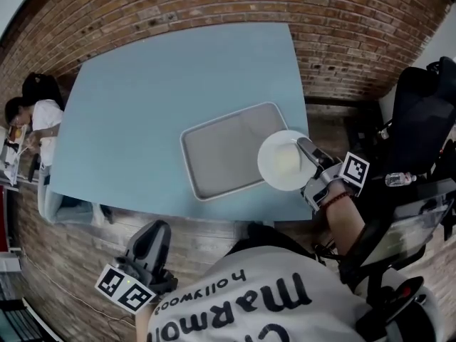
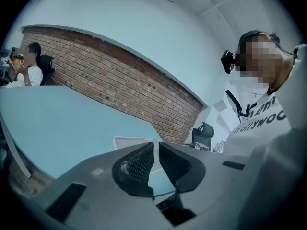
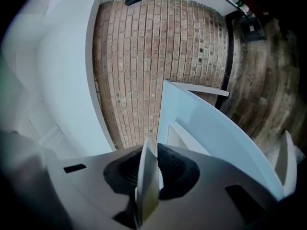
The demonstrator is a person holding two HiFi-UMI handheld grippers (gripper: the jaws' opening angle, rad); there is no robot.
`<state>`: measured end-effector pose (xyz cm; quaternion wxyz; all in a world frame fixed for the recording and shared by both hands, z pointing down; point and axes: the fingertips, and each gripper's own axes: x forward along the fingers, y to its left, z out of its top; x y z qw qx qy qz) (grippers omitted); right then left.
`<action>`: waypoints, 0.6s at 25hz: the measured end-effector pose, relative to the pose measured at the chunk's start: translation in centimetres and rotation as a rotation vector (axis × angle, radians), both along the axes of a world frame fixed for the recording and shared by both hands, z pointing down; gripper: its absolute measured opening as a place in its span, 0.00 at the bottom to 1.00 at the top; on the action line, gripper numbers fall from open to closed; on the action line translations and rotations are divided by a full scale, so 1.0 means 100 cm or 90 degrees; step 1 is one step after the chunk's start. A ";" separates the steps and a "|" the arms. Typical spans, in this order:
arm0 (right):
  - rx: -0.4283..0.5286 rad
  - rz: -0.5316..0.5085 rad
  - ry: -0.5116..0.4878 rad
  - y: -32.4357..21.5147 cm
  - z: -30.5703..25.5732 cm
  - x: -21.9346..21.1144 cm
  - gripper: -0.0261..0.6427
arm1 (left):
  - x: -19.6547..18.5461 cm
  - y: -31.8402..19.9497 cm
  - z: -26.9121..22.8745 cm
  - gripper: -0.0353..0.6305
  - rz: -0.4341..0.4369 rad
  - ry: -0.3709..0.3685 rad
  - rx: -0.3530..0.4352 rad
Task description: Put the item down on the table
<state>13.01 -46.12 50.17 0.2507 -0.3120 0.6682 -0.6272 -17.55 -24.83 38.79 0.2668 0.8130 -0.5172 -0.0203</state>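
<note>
One pale blue counter [image 1: 142, 112]. One grey rectangular tray [image 1: 221, 155] lies on it, the only one. One white plate [image 1: 281, 164], overlapping the tray's right edge.

Two tongs: the right tongs [image 1: 305, 148] just right of the tray at the plate's rim, and the left tongs [image 1: 158, 228] off the counter, well below and left of the tray. Two marker cubes, one per tongs: one [image 1: 354, 169] right of the tray, one [image 1: 121, 287] far below and left of it.

Two people: the wearer [image 1: 249, 298] in a white printed shirt, below the tray, and a seated person [image 1: 39, 112] well left of it.

One dark office chair [image 1: 420, 120], right of the tray. One brick wall [image 1: 342, 34], beyond it.
</note>
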 end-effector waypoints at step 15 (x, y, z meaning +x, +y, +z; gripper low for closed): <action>0.104 -0.072 0.274 -0.026 0.003 -0.010 0.10 | 0.000 -0.004 0.004 0.11 -0.005 0.004 -0.008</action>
